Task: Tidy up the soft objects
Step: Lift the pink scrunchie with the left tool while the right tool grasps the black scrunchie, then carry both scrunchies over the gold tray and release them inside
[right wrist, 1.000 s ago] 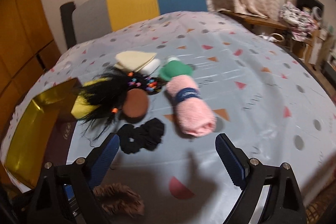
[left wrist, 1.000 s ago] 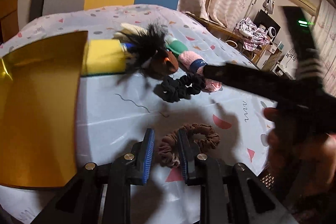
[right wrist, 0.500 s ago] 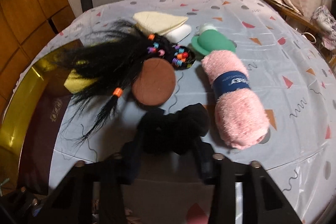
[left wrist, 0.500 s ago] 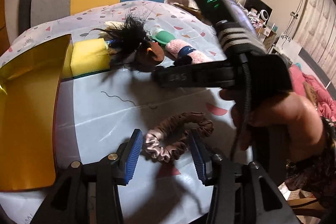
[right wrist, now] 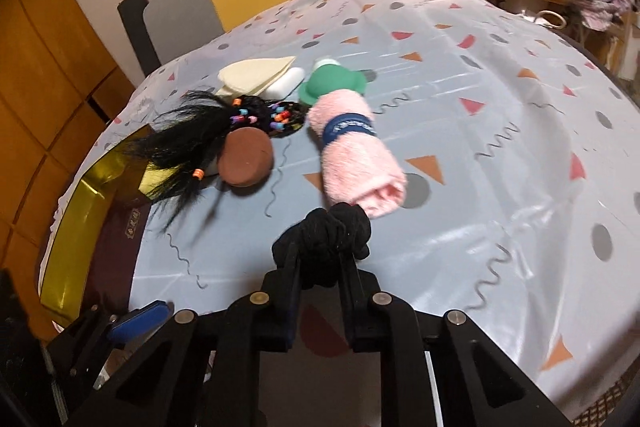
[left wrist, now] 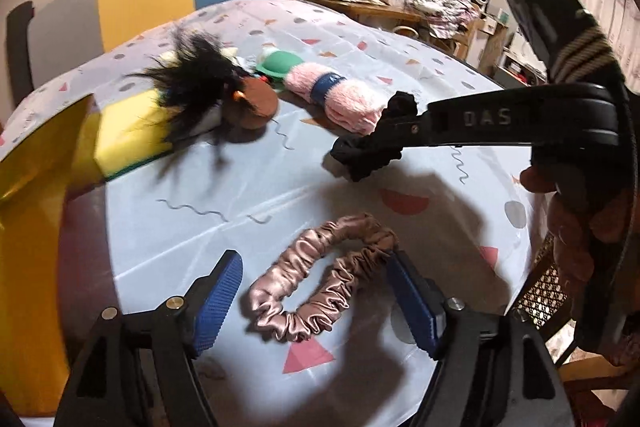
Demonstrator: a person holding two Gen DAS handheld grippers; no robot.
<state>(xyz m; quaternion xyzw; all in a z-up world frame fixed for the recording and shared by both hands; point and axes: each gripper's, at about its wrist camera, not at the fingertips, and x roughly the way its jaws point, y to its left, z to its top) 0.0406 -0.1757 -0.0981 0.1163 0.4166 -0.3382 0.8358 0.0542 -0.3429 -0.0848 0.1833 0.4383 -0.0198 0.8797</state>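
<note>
Patterned tablecloth [right wrist: 500,115] is seen carrying a rolled pink towel [right wrist: 356,155] mid-table, black scrunchie [right wrist: 324,239] just beside its near end. Right gripper [right wrist: 320,279], just closed, is clamped on the black scrunchie. Left gripper [left wrist: 316,291], just opened, is released around the pink satin scrunchie [left wrist: 320,279] lying near the front edge.

Pink scrunchie [left wrist: 320,279]: satin cloth, glossy. Black scrunchie [right wrist: 324,239]: matt cloth. Pink towel [right wrist: 352,151]: fluffy, rough. Desk cover [right wrist: 500,131]: smooth plastic w/ shine. Tray [left wrist: 28,267]: glossy gold.
</note>
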